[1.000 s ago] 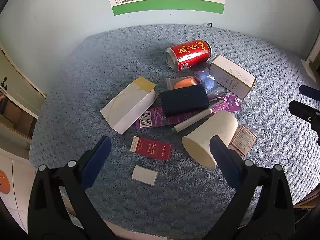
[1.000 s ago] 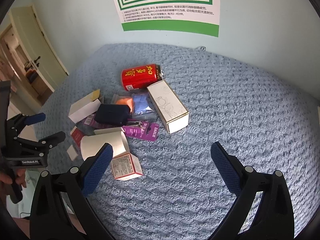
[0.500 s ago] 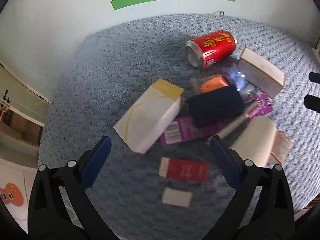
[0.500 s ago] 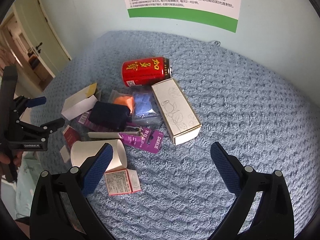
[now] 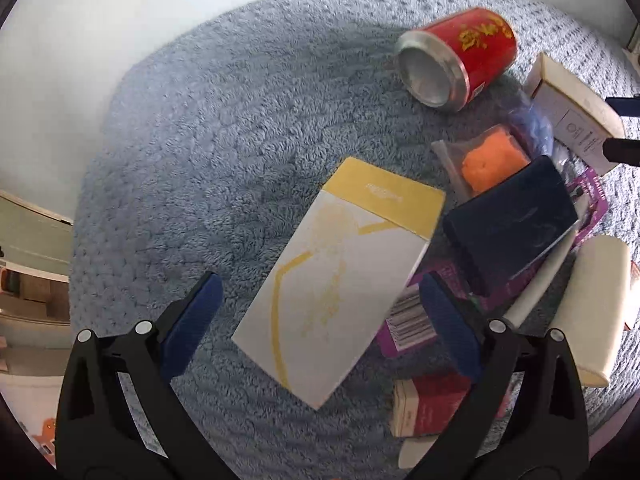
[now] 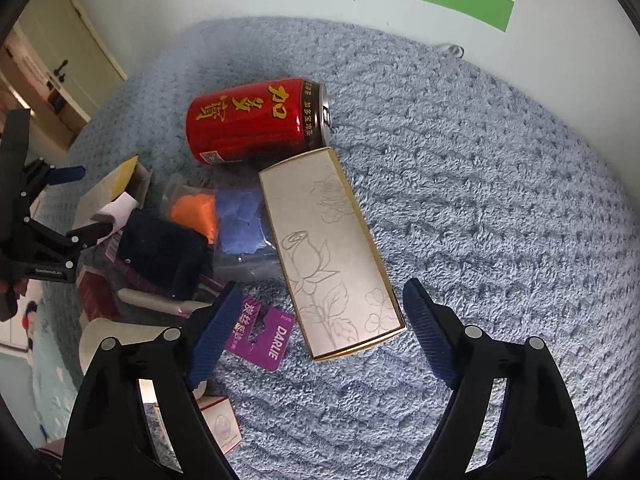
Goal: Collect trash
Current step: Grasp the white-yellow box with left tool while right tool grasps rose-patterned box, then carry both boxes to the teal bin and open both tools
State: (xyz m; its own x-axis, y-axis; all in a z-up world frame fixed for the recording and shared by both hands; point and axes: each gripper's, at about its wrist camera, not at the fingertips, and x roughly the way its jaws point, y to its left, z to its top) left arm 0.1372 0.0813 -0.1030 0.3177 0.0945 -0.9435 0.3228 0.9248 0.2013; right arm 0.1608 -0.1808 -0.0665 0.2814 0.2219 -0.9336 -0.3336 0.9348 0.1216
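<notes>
1. On the blue-grey rug (image 5: 224, 128) lies a heap of trash, all of it loose, none held.
2. Left gripper (image 5: 320, 320) hangs over the white and yellow box (image 5: 340, 280), fingers wide, one either side of its near end, not touching.
3. Right gripper (image 6: 316, 336) hangs over the rose box (image 6: 332, 256), fingers wide, empty.
4. Red can (image 6: 256, 120) lies on its side just beyond the rose box.
5. Between the two boxes sit an orange packet (image 5: 492, 156), a dark pouch (image 5: 516, 220), a purple card (image 6: 264, 332) and a paper cup (image 5: 592, 308).
6. A red packet (image 5: 432, 404) lies near the left gripper.
</notes>
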